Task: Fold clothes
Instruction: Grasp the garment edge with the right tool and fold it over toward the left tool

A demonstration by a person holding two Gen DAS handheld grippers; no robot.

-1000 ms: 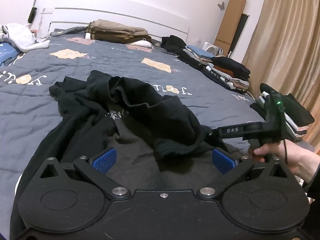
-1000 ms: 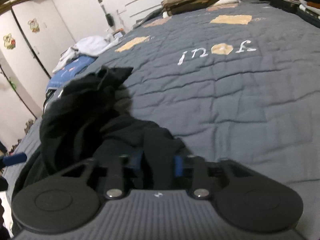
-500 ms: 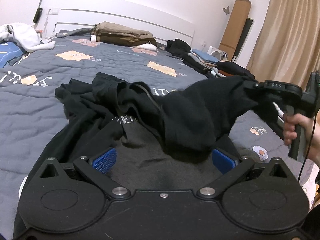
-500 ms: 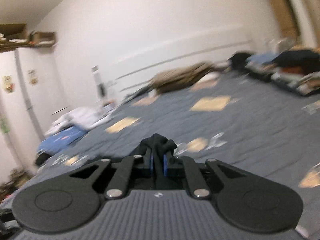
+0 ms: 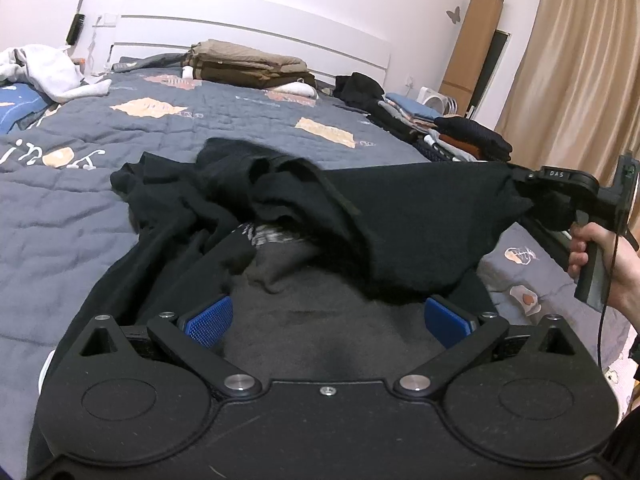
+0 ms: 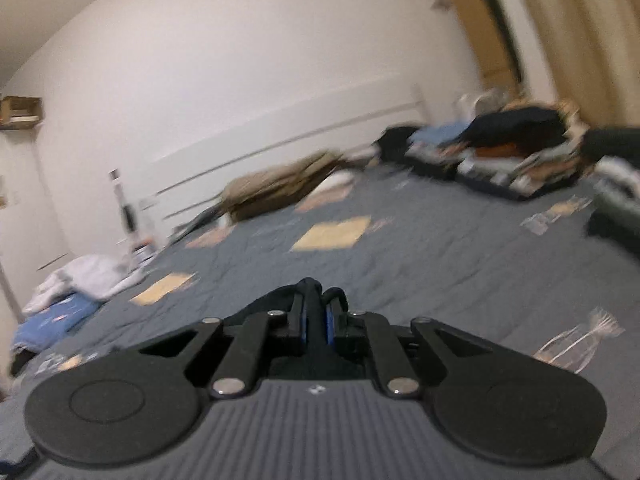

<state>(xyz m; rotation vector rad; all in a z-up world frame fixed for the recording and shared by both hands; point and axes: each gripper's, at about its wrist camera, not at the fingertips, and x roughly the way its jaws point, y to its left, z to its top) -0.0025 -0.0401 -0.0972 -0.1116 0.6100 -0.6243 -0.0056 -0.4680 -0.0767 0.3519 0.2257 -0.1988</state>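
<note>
the crumpled black fabric garment (image 5: pixel 280 216) lies unfolded on the grey quilted bed (image 5: pixel 80 200), one edge lifted by the right gripper (image 6: pixel 316 320), pinched tight; the left gripper (image 5: pixel 328 320) spreads wide. folding is barely begun.

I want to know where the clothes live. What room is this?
Most likely a bedroom. There is a big bed with a grey quilt and a white headboard, curtains at the side, and folded clothes stacked along the bed's edge.
</note>
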